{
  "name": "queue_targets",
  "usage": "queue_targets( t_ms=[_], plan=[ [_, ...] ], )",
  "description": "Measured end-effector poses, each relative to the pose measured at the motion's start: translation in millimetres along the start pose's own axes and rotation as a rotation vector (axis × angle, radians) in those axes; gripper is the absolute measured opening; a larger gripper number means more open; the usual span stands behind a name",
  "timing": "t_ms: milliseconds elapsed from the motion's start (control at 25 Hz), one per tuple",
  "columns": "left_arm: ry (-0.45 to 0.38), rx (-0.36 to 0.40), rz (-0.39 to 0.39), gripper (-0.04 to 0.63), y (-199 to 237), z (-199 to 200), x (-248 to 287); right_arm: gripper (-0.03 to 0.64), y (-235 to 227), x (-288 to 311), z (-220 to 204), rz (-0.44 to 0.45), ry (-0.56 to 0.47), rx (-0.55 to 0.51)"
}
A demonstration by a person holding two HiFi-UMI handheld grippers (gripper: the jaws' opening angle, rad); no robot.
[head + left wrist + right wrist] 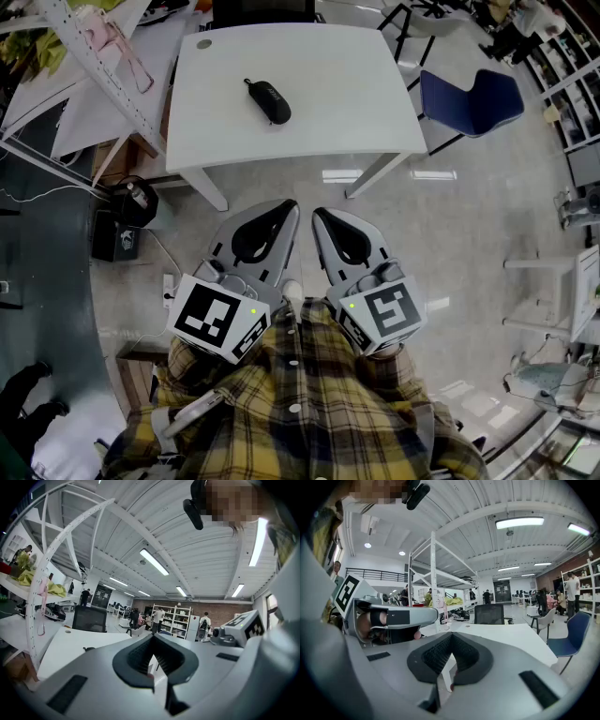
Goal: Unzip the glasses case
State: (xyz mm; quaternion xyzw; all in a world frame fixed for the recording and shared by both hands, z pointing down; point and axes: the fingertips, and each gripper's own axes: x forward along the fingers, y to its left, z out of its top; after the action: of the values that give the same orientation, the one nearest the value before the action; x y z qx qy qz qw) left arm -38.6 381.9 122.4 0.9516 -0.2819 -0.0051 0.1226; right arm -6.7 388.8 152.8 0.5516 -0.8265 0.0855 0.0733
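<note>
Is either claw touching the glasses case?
No, the glasses case lies alone on the table, with left claw and right claw short of it.

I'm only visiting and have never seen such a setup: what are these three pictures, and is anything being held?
No robot here: a person holds two hand tools with two jaws each, the left gripper and the right gripper. One picture comes from a camera on the person's head, looking down; the others come from a camera riding on each gripper. A black glasses case lies on the white table ahead, untouched. Both grippers are shut and empty.
</note>
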Motion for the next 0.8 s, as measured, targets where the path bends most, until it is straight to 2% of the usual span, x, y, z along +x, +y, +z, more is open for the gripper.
queue_targets(
  t_ms=[440, 800],
  plan=[
    [-0.008, 0.009, 0.020, 0.008, -8.7, 1.4, 12.5, -0.002, -13.2, -5.3, -0.3, 0.025, -0.005, 0.003],
    [-0.039, 0.021, 0.095, 0.008, -21.9, -0.9, 14.2, -0.002, -28.8, -28.3, -9.0, 0.059, -0.012, -0.004]
  ],
)
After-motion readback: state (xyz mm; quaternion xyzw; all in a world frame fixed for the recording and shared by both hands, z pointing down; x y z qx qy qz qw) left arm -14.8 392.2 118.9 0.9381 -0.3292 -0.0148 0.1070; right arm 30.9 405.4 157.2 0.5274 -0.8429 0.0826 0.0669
